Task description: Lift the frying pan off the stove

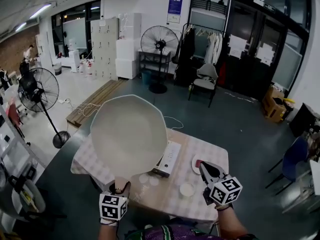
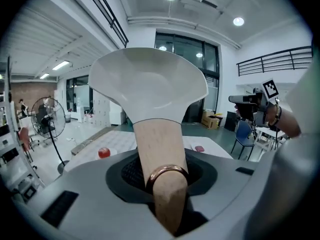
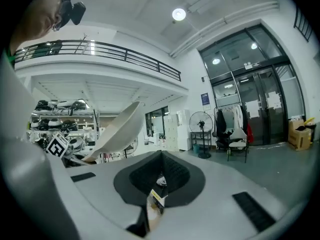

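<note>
The frying pan (image 1: 129, 134) is in the air, steeply tilted, with its pale wooden handle (image 2: 157, 144) clamped between the partly closed jaws of the left gripper (image 2: 167, 184), right at a copper ring (image 2: 166, 171). The handle is round and smooth, so it may twist in the pads. The wide, matte white bowl would then swing down onto the flat white stove (image 1: 167, 159) below and beyond. Off to the side, the right gripper (image 1: 207, 171) has its jaws together, gripping nothing that I can make out.
</note>
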{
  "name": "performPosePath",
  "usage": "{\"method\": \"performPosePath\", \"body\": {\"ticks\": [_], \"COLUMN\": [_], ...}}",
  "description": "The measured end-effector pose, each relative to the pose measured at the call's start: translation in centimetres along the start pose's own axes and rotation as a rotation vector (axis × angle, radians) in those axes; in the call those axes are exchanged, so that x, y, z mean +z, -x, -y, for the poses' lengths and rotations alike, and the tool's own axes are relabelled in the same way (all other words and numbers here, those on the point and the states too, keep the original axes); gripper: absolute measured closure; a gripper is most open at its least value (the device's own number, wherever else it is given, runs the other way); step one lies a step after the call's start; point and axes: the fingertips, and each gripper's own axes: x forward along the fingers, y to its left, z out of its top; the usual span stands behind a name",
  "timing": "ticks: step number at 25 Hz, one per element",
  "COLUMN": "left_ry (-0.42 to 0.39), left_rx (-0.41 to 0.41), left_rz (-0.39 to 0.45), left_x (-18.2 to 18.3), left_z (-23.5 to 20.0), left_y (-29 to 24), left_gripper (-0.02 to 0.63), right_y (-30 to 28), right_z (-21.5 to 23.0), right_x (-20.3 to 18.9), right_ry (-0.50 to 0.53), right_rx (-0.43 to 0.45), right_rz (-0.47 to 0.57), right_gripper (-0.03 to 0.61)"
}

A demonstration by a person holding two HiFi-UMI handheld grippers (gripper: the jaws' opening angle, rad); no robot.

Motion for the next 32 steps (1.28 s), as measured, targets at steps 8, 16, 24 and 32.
{"method": "performPosePath", "body": {"ticks": [8, 16, 24, 32], "left_ry": [0.014, -0.019, -0.03, -0.005], "left_rx": [0.041, 0.101, 0.14, 0.204], "left_rz": [0.145, 0.225, 0.261, 0.292], "left_x": [6.4, 10.4, 12.3, 15.5], "left_z": [-0.1, -1.2, -1.7, -0.3], "left_y": [2.3, 4.1, 4.5, 3.7], "left_gripper": [0.457, 0.457, 0.457, 0.457], "right_y": [0.0, -0.8, -0.8, -0.7], "right_z": [0.6, -0.6, 1.2, 5.2], "right_x": [5.0, 6.9, 8.0, 11.1], "right_ry": [0.008, 0.006, -0.004, -0.019], "right_rx": [0.017, 0.06, 0.049, 0.078], "right_rz": [0.13, 0.188, 0.221, 0.267], "right_gripper": [0.572, 0.571, 0.571, 0.572]}}
